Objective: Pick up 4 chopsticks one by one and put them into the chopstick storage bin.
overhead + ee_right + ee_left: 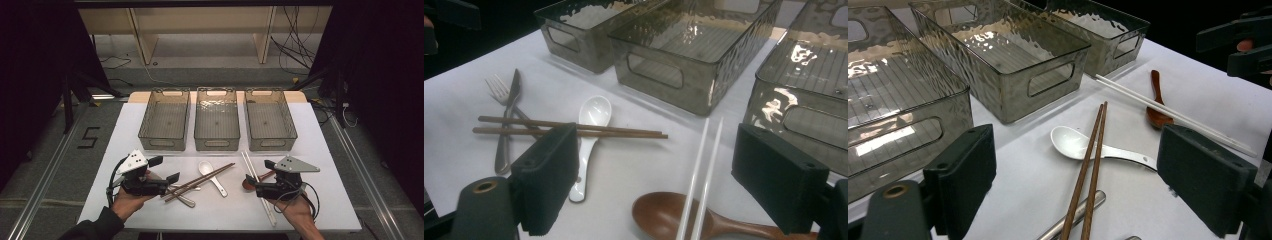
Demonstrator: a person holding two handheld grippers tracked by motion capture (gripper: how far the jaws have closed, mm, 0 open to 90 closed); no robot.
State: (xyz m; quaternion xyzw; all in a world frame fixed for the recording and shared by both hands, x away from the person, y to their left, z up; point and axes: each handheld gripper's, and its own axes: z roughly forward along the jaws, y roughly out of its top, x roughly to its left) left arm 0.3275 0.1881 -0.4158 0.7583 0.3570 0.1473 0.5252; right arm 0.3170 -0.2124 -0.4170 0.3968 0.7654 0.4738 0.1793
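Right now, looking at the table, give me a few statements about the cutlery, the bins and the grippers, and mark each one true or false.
1. Three clear bins stand in a row, all empty. True.
2. The brown chopsticks lie across the white spoon. True.
3. The left gripper is shut on the fork. False: its fingers stand open, holding nothing.
4. The white chopsticks lie inside the right bin. False: they lie on the table, over the wooden spoon.
5. The right gripper is open. True.
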